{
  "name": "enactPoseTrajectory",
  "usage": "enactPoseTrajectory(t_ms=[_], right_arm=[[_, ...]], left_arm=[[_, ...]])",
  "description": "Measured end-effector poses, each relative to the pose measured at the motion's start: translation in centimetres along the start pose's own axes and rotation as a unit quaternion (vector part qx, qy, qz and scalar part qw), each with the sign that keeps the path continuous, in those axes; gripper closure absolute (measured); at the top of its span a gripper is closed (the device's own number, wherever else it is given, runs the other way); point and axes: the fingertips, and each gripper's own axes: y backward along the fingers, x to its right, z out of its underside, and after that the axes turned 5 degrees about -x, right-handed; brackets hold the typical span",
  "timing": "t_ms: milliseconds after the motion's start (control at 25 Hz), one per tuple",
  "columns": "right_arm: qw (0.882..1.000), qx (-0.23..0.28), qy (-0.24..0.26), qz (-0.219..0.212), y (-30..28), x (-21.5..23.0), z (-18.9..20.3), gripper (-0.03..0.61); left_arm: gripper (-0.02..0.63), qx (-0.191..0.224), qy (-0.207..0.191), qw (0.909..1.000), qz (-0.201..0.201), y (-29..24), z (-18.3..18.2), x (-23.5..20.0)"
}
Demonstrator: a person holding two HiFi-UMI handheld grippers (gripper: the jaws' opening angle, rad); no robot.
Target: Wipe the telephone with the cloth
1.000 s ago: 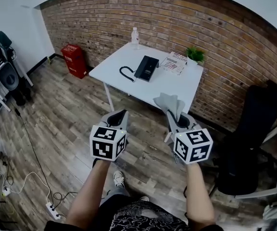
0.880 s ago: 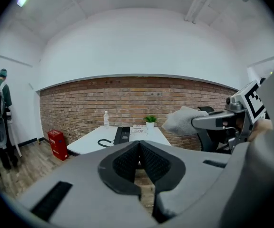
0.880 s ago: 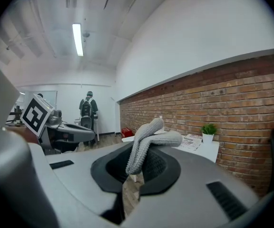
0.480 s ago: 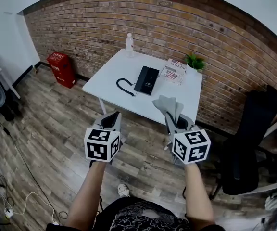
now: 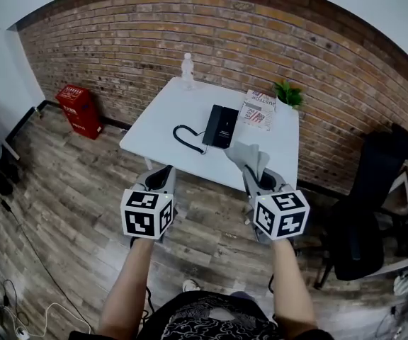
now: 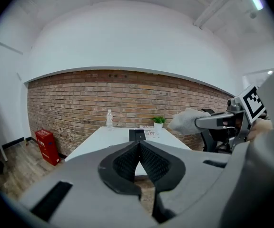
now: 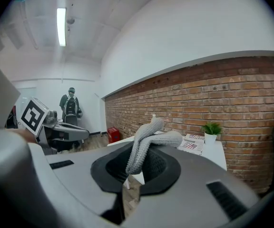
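Right tongs (image 5: 253,173) on cloth (image 5: 248,154); telephone (image 5: 222,126) lengthwise away.

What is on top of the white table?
A black telephone with its curly cord, a clear bottle, a small green plant and a magazine. The grey cloth in the right gripper hides a bit of the table at its near edge.

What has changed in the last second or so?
The person has moved a little closer to the table, which now shows larger and lower in the head view. Nothing was picked up or let go: the right gripper still pinches the cloth, the left gripper stays shut and empty, and the telephone lies untouched on the table.
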Motion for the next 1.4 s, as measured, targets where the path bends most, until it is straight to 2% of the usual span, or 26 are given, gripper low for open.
enactPoseTrajectory(t_ms=[240, 640, 840, 1400], right_arm=[[1.0, 0.0, 0.0, 0.015, -2.0, -0.1, -1.0, 0.568], [1.0, 0.003, -0.005, 0.01, -6.9, 1.5, -1.8, 0.568], [1.0, 0.0, 0.004, 0.001, -10.8, 3.7, -2.5, 0.568], [1.0, -0.007, -0.003, -0.026, -22.9, 13.5, -6.2, 0.568]], left_arm=[[0.609, -0.001, 0.0, 1.0, 0.008, -0.8, -0.1, -2.5], [0.609, -0.012, -0.009, 0.9998, 0.012, -4.7, -0.4, -4.4], [0.609, -0.016, -0.012, 0.9998, 0.009, -8.8, -1.5, -5.7], [0.609, -0.043, -0.006, 0.9991, -0.001, -23.0, -6.5, -8.5]])
